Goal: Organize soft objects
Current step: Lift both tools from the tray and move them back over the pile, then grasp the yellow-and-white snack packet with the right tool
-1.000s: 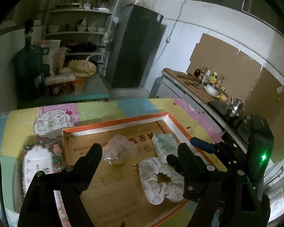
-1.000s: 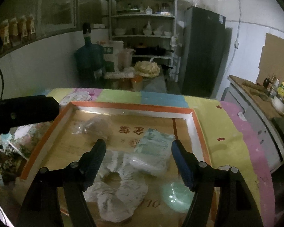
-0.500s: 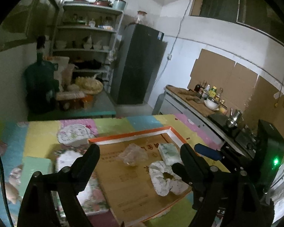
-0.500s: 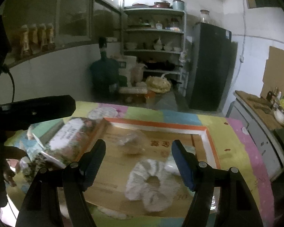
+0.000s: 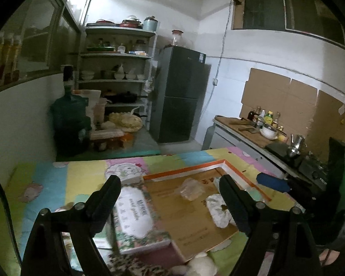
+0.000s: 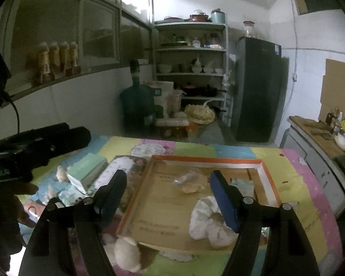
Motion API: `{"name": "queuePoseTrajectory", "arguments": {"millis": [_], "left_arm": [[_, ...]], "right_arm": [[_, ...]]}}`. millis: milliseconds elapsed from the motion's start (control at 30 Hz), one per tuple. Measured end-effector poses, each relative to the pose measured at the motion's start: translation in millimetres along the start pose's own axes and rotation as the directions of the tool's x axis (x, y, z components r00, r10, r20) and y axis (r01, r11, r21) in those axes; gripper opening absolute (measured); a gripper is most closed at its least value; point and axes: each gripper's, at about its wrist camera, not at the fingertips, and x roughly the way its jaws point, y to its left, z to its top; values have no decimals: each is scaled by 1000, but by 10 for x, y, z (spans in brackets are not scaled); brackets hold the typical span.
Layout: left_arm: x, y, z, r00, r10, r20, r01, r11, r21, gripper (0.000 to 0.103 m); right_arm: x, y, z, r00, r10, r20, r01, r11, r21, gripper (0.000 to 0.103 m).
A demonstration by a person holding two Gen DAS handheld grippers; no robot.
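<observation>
A shallow cardboard tray [image 5: 186, 169] with an orange rim lies on the colourful mat. In it are a white scrunchie [image 5: 215, 209], a crumpled clear bag [image 5: 191, 188] and a pale green tissue pack [image 6: 243, 185]. Left of the tray lies a floral tissue pack [image 5: 135, 214]. A cream plush toy [image 6: 126, 253] sits at the tray's near edge. My left gripper [image 5: 170, 179] hangs open above the tray's left edge, holding nothing. My right gripper [image 6: 168, 176] hovers over the tray [image 6: 207, 159] short of the scrunchie [image 6: 207, 218]; its jaws are opening with nothing between them.
A green box [image 6: 87, 168] and small soft items lie on the mat left of the floral pack [image 6: 119, 170]. A person's hand [image 6: 23, 207] holds the left gripper's body. Behind the table stand a water jug [image 5: 69, 119], shelves and a dark fridge [image 5: 179, 96]; a counter [image 5: 253, 128] runs along the right.
Both grippers have pulled back and risen from the tray, so more of the mat and the floral pack shows. The scrunchie, bag and tissue pack stay in the tray.
</observation>
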Motion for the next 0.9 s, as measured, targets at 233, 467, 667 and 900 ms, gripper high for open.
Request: {"name": "queuePoseTrajectory", "arguments": {"millis": [233, 467, 667, 900], "left_arm": [[-288, 279, -110, 999, 39, 29, -38, 998, -44, 87], [-516, 495, -188, 996, 90, 25, -88, 995, -52, 87], [-725, 645, -286, 992, 124, 33, -122, 991, -56, 87], [-906, 821, -427, 986, 163, 37, -161, 985, -60, 87]], "right_arm": [[-164, 297, -43, 999, 22, 26, -22, 1000, -9, 76], [-242, 509, -83, 999, 38, 25, -38, 999, -4, 76], [-322, 715, -106, 998, 58, 38, -57, 998, -32, 76], [-347, 1010, -224, 993, 110, 45, -107, 993, -59, 76]]}}
